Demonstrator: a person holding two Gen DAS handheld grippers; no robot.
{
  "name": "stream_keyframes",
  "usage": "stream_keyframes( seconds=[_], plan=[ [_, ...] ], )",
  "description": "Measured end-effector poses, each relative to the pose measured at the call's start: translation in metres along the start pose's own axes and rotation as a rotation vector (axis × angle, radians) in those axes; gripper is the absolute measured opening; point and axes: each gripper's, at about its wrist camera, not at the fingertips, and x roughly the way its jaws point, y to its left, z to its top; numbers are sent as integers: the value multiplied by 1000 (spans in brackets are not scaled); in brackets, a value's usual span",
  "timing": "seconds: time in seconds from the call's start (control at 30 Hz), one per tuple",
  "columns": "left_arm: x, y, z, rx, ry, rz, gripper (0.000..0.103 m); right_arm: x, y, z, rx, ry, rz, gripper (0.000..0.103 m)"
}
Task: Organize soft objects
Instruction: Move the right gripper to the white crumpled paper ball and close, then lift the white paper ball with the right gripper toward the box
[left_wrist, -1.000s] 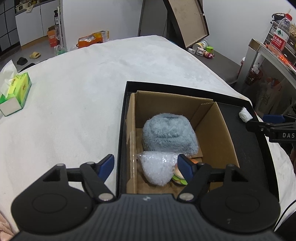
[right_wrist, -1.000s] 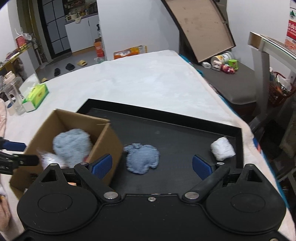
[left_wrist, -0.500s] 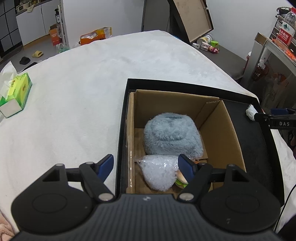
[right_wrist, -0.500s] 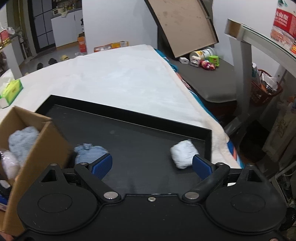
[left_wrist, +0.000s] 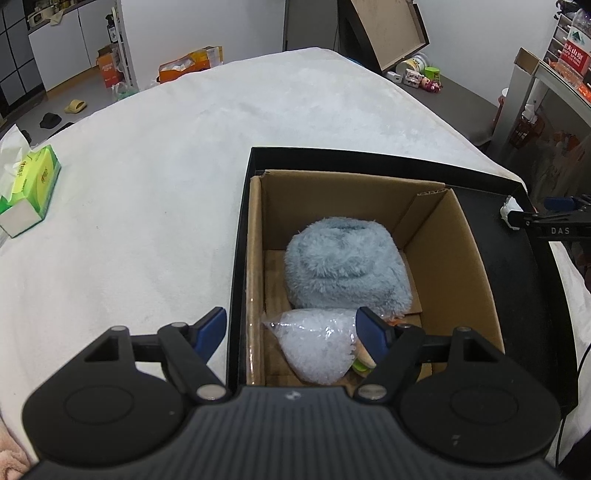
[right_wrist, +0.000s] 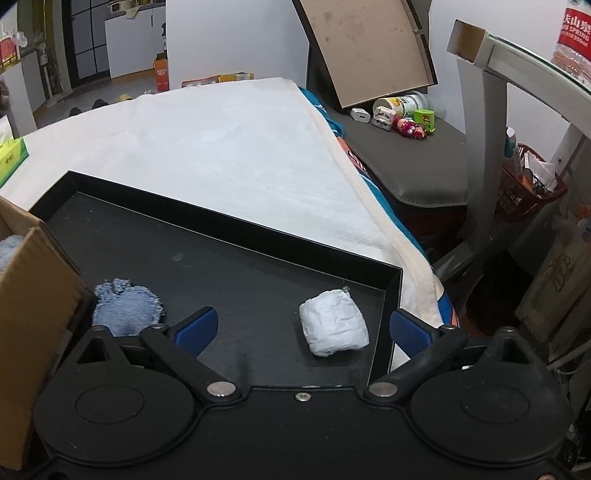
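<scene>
The white bundle (right_wrist: 334, 323), lower middle of the frame, looks light and squashy, best pinched across its middle by the right gripper (right_wrist: 303, 326), whose jaws stand apart and empty

White-covered bed (left_wrist: 155, 206), black tray (right_wrist: 236, 225), green tissue box (left_wrist: 31, 192)

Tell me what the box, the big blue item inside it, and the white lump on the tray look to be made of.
Box: corrugated cardboard, matte brown; fluting shows at a torn flap edge.
Big blue item: plush, probably synthetic fleece; long fuzzy pile, rounded slumped form.
White lump: seemingly crumpled fabric or a soft wrapped bundle; creased matte surface, exact material unclear.
Tray: rigid, matte black, possibly plastic or coated board.
</scene>
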Motion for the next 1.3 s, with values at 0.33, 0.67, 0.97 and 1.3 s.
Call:
stream_keyframes(
  seconds=[0.33, 0.67, 0.97, 1.3],
  plan=[
    [3, -2, 2, 0, 5, 1, 76, 18, -10, 1, -5, 10, -22, 80],
    [0, 1, 0, 2, 0, -6, 76, 21, -17, -9, -3, 47, -25, 45],
    [-5, 3, 1, -12, -11, -25, 76, -7, -1, -9, 17, 36, 8, 44],
    [-13, 6, -3, -14, -25, -56, 76, -41, 23, -10, 57, 29, 56, 44]
  ],
)
